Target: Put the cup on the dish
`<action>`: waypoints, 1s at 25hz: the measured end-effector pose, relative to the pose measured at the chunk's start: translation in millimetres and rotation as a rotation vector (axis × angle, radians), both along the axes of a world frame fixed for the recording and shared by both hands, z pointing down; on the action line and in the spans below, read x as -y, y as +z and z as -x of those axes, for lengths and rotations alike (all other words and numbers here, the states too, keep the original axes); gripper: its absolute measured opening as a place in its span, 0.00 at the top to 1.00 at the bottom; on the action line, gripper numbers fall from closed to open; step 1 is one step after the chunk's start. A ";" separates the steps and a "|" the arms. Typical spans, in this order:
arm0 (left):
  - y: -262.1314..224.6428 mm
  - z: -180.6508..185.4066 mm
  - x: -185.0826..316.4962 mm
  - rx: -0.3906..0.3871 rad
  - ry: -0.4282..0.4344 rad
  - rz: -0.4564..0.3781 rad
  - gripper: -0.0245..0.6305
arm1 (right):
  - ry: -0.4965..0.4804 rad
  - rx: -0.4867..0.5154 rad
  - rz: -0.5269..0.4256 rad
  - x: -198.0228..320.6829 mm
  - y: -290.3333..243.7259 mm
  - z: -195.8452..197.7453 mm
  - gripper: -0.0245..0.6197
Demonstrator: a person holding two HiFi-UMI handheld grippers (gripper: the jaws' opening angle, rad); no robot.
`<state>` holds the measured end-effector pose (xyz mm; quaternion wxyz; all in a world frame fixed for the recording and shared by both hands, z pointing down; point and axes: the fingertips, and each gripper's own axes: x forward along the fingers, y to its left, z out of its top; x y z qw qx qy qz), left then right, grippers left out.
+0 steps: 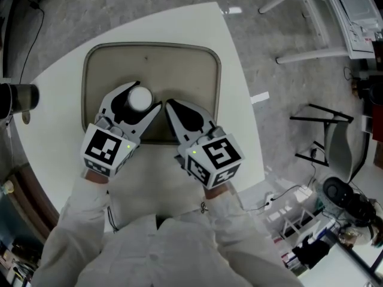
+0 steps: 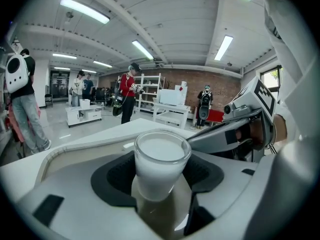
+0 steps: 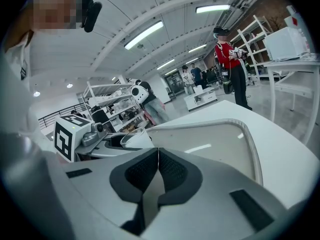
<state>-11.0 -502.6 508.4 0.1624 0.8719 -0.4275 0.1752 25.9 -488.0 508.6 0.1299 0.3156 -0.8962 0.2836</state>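
A small cup [image 1: 140, 98] with a white inside stands upright between the jaws of my left gripper [image 1: 147, 95], over the near left part of the beige dish [image 1: 179, 70]. In the left gripper view the black pads [image 2: 116, 176] close on the cup [image 2: 161, 164] from both sides. I cannot tell whether its base touches the dish [image 2: 75, 156]. My right gripper [image 1: 170, 107] is shut and empty, just right of the cup above the dish's near edge. In the right gripper view its jaws [image 3: 158, 156] meet, with the cup [image 3: 135, 138] to the left and the dish [image 3: 215, 144] ahead.
The dish lies on a white table [image 1: 230, 58] with a rounded far edge. A dark cylinder [image 1: 15, 99] stands at the table's left edge. White metal frames [image 1: 311, 17] and cables lie on the floor to the right. Several people [image 2: 129, 91] stand far behind.
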 end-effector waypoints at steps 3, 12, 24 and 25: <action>2.0 -0.9 -0.4 -0.003 0.004 0.004 0.54 | -0.003 -0.002 -0.006 -0.3 1.0 -2.2 0.94; 3.5 -3.9 -0.3 -0.013 0.008 0.017 0.54 | 0.023 -0.023 -0.004 -4.9 2.8 -15.9 0.94; 4.9 0.6 -10.7 0.030 -0.034 0.006 0.54 | 0.067 -0.032 -0.017 -32.1 -2.7 -33.7 0.94; 3.4 1.5 -10.8 0.030 -0.033 0.002 0.54 | 0.070 -0.032 -0.021 -33.8 -3.5 -35.0 0.94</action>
